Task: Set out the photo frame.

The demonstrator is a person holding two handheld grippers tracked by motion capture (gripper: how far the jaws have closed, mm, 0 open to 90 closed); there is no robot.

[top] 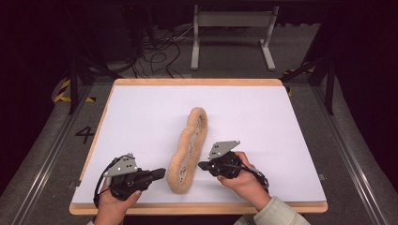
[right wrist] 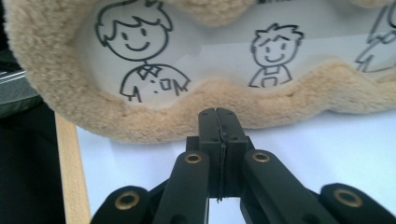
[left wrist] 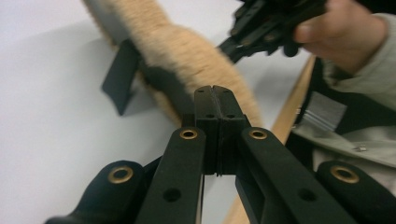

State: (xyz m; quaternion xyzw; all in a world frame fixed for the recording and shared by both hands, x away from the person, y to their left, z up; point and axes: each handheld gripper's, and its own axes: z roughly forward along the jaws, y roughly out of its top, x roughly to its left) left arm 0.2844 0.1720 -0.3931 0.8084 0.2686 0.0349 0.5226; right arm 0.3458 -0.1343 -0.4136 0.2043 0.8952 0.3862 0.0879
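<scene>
A long, wavy-edged plush frame (top: 188, 150) lies flat near the middle of the white bench (top: 141, 112), its length running from the near edge away toward the far side, leaning slightly right. Its border is tan, short-pile fleece with scalloped lobes; the right gripper view shows smooth white panels set inside it, each printed with a black line-drawn cartoon figure (right wrist: 140, 51). In the left gripper view a dark flat piece (left wrist: 120, 77), perhaps a fold-out stand, juts from the frame's underside, though its purpose is hard to tell. The left hand-held gripper (top: 159, 174) sits just left of the frame's near end, and the right hand-held gripper (top: 202, 165) just right of it, so the two flank the soft piece from opposite sides, tips aimed inward. Each has its black jaws pressed fully together with nothing between them. The placement suggests they are poised to nudge or steady the frame from both sides rather than pinch it, since the fleece edge would give under a closed tip. The bench has a pale wooden rim (top: 197, 82).
</scene>
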